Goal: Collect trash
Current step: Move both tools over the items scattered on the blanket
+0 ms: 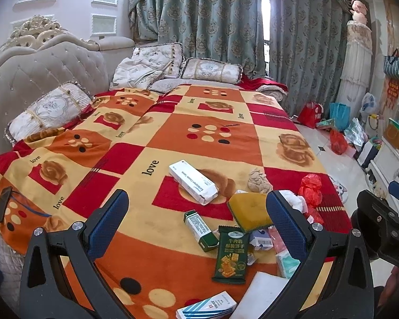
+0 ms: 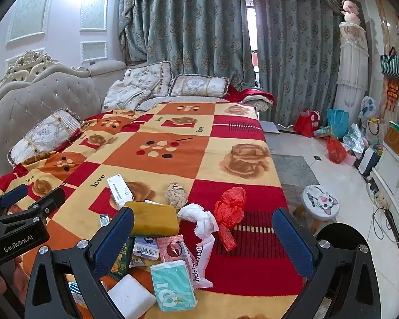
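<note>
Trash lies scattered on the near end of a bed with a red, orange and cream blanket (image 1: 199,133). In the left wrist view I see a white box (image 1: 192,182), a green-and-white box (image 1: 200,230), a dark green biscuit packet (image 1: 231,255), a yellow sponge (image 1: 251,211), a beige crumpled wad (image 1: 258,180) and a red plastic bag (image 1: 311,188). My left gripper (image 1: 196,226) is open above them, holding nothing. In the right wrist view my right gripper (image 2: 203,239) is open above crumpled white paper (image 2: 199,218), the red bag (image 2: 230,204), a teal tissue pack (image 2: 173,284) and a pink sachet (image 2: 173,250).
Pillows (image 1: 50,109) and a tufted headboard (image 1: 40,66) lie at the left. A cat-face stool (image 2: 320,202) stands on the floor right of the bed. Bags (image 2: 335,148) line the far right wall. Curtains (image 2: 199,26) hang behind. A phone (image 1: 2,204) lies at the bed's left edge.
</note>
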Demonstrator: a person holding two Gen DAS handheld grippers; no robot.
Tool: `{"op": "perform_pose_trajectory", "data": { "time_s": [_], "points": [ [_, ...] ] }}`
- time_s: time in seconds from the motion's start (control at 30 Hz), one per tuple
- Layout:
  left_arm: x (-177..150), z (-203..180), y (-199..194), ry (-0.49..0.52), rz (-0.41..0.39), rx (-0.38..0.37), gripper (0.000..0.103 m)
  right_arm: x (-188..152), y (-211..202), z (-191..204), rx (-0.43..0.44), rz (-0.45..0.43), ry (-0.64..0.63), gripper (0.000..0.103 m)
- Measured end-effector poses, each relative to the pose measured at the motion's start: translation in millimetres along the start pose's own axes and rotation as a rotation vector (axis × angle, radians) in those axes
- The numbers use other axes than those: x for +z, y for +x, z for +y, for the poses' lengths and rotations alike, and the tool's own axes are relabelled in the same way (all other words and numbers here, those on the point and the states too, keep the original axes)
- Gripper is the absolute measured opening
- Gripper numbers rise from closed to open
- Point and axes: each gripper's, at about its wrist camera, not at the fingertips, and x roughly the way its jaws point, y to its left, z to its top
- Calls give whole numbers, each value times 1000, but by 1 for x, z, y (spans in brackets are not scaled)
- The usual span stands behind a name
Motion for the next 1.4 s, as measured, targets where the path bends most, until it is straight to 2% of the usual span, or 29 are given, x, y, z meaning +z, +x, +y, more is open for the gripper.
{"op": "perform_pose_trajectory", "data": {
  "time_s": [0.93,1.4],
  "points": [
    [-6,-1,7,6,16,7,103,-5,3,-10,21,29,25,103],
    [-11,-1,14,19,39,17,103,-12,12,-22,28,76,48,103]
  ]
}}
